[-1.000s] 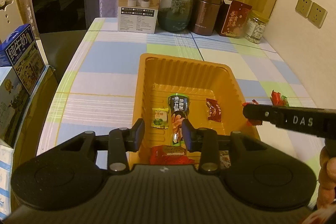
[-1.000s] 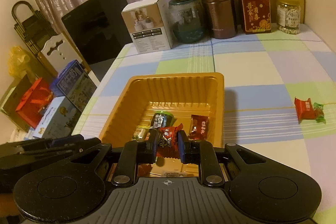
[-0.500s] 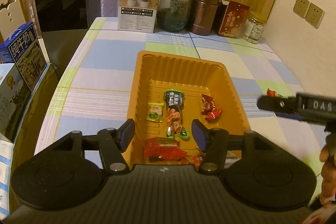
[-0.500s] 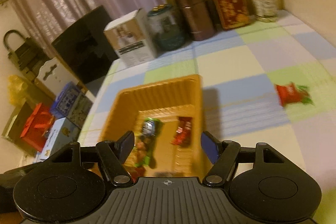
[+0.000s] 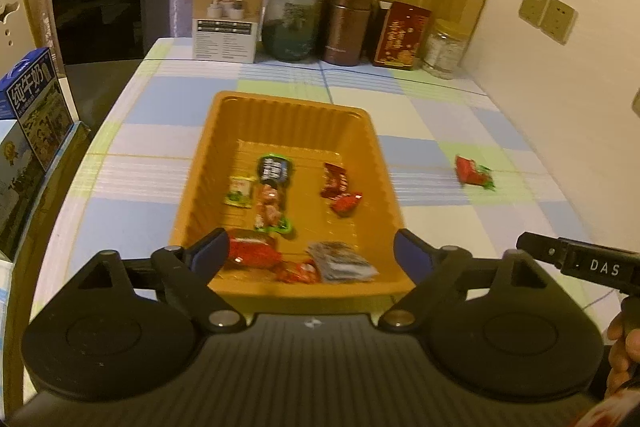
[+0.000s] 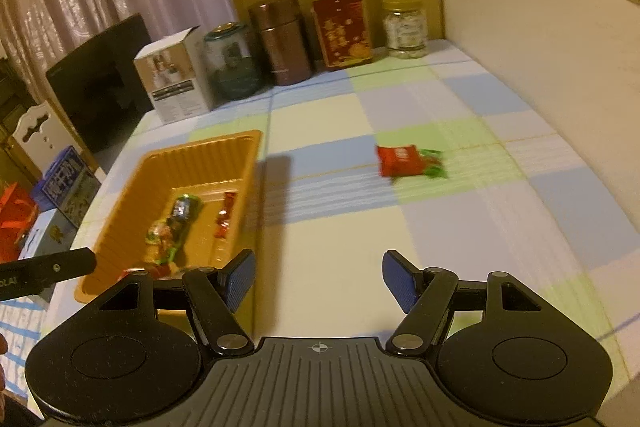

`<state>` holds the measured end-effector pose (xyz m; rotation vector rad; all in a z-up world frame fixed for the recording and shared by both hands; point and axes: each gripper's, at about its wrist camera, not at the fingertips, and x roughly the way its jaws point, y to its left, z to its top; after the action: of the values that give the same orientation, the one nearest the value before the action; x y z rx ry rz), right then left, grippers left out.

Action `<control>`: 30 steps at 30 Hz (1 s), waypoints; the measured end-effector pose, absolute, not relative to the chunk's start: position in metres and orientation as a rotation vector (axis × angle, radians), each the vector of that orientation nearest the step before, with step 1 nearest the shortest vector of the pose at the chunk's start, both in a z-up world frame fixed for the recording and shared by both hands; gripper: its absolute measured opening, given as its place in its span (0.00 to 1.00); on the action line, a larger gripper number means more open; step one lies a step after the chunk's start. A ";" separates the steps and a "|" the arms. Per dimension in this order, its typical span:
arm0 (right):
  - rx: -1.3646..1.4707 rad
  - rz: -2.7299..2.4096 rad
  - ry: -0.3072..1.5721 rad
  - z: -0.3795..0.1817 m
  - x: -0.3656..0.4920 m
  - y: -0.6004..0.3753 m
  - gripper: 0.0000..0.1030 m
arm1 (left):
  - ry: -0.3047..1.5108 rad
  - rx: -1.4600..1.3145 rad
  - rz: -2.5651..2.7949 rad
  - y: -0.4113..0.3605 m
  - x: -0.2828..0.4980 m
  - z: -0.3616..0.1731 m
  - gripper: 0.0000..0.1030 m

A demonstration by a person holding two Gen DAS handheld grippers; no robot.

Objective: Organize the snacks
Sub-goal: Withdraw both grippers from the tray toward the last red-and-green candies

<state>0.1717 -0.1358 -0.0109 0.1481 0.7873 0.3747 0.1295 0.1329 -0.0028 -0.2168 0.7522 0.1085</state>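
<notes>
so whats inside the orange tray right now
The orange tray holds a green-and-black packet, a small yellow-green sachet, dark red candies, red wrappers and a grey packet. Its near left corner is hidden by the left tongs.

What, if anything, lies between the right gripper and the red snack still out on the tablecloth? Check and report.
Nothing visible. The right gripper, open and empty, faces a bare stretch of checked tablecloth up to the red snack. The orange tray sits off to the left of that line, and the jars stand far behind.
</notes>
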 end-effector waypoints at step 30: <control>0.244 0.252 0.783 -0.007 0.153 -0.217 0.72 | 0.732 -0.184 -0.013 0.060 0.135 0.008 0.98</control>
<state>0.1530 -0.2174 -0.0071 0.2437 0.7826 0.2524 0.1350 0.0602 0.0081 -0.1845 0.7325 -0.0129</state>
